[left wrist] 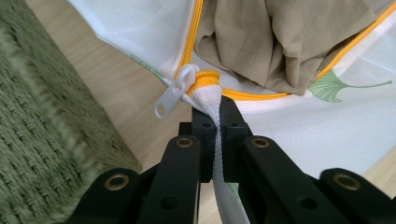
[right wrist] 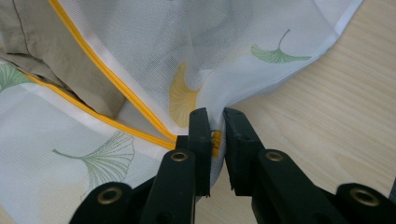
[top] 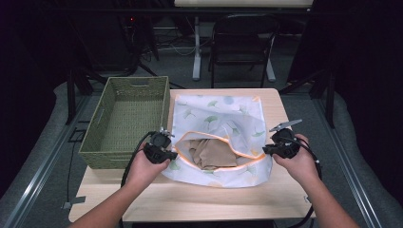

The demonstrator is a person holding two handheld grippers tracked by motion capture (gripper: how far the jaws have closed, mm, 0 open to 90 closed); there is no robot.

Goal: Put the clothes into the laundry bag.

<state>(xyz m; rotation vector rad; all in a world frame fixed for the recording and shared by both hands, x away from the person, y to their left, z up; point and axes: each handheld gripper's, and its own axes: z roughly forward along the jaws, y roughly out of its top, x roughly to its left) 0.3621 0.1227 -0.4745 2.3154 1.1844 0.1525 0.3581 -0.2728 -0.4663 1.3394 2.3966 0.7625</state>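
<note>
- A green woven basket (top: pixel 126 118) stands on the left part of the wooden counter (top: pixel 190 199), open side up, its right wall just beside the laundry bag.
- In the left gripper view the basket's weave (left wrist: pixel 42 140) is seen at the left, close beside the claw.
- The left claw (top: pixel 161 151), held in the person's left hand (top: pixel 145 166), sits at the left end of the bag's opening.
- In the left gripper view the left claw (left wrist: pixel 212 119) is clamped on a pinch of the white mesh right below the end of the orange zip, with the white zip pull (left wrist: pixel 175 91) hanging just above and to the left of the jaws.
- The white mesh laundry bag (top: pixel 218 114), printed with green and yellow leaves, lies flat in the middle of the counter, between the two claws.
- Its orange-edged mouth (top: pixel 209 135) gapes open toward the person.
- A beige garment (top: pixel 211 153) lies bunched inside the bag and shows through the mouth; the left gripper view shows its folds (left wrist: pixel 280 37) just beyond the zip.
- The right claw (top: pixel 278 147), in the person's right hand (top: pixel 297 164), is at the right end of the opening.
- In the right gripper view the right claw (right wrist: pixel 215 130) pinches the bag's edge where the orange zip (right wrist: pixel 112 84) ends, with mesh and a bit of orange tape between the jaws.
</note>
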